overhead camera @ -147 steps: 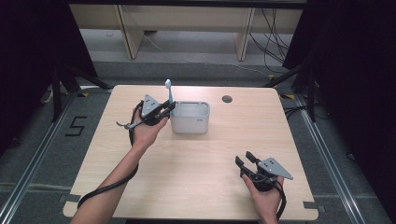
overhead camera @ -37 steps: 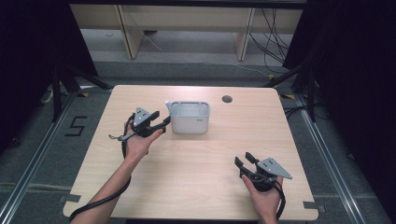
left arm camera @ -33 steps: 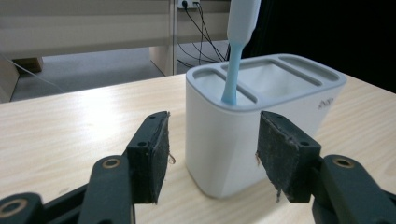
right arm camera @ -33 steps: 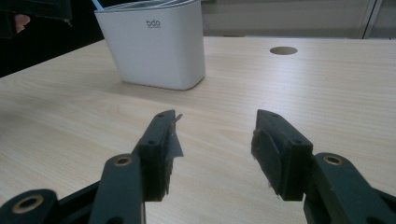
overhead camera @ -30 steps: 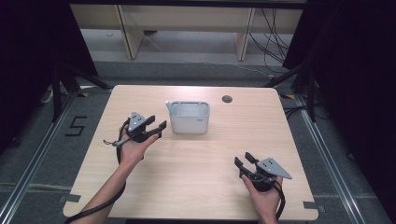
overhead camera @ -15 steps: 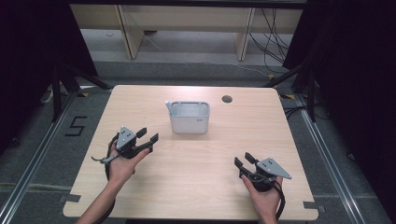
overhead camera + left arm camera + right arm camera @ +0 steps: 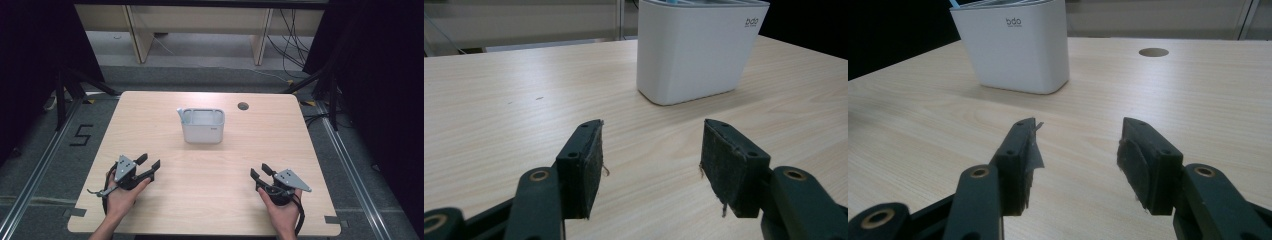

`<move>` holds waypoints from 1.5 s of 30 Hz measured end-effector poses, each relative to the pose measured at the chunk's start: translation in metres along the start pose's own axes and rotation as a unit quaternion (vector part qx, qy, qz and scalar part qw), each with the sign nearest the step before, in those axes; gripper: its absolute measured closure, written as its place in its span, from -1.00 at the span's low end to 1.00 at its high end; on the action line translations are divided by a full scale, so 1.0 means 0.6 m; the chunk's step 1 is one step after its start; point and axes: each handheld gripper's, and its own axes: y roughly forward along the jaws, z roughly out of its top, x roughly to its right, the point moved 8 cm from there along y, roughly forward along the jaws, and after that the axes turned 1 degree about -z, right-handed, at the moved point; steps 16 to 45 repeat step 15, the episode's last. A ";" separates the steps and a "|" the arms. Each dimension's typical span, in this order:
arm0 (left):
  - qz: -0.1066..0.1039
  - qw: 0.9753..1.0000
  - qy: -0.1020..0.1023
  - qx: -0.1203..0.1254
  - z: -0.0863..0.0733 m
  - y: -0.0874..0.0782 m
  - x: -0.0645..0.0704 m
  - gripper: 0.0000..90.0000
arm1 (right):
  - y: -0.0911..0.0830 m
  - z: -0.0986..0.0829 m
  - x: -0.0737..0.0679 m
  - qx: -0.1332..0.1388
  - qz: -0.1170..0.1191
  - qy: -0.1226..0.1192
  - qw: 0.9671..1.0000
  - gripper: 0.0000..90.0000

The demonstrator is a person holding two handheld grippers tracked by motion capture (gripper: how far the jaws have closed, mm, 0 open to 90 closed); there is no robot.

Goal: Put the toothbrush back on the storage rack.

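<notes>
The wooden table (image 7: 210, 175) carries a white holder (image 7: 202, 126) at its middle, a pale blue-white handle (image 7: 179, 113) poking from its back-left corner, well apart from both grippers. The left gripper (image 7: 148, 162) and right gripper (image 7: 260, 172) rest near the front edge, jaws apart and empty. The placing looks finished, so I judge nothing remains but to hold off.
</notes>
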 end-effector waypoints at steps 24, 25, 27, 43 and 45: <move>0.026 0.999 0.004 0.017 -0.013 -0.017 -0.001 -0.08 | 0.001 -0.002 0.000 0.001 0.010 -0.009 1.000 0.10; 0.026 0.999 0.004 0.017 -0.013 -0.017 -0.001 -0.08 | 0.001 -0.002 0.000 0.001 0.010 -0.009 1.000 0.10; 0.026 0.999 0.004 0.017 -0.013 -0.017 -0.001 -0.08 | 0.001 -0.002 0.000 0.001 0.010 -0.009 1.000 0.10; 0.026 0.999 0.004 0.017 -0.013 -0.017 -0.001 -0.08 | 0.001 -0.002 0.000 0.001 0.010 -0.009 1.000 0.10; 0.026 0.999 0.004 0.017 -0.013 -0.017 -0.001 -0.08 | 0.001 -0.002 0.000 0.001 0.010 -0.009 1.000 0.10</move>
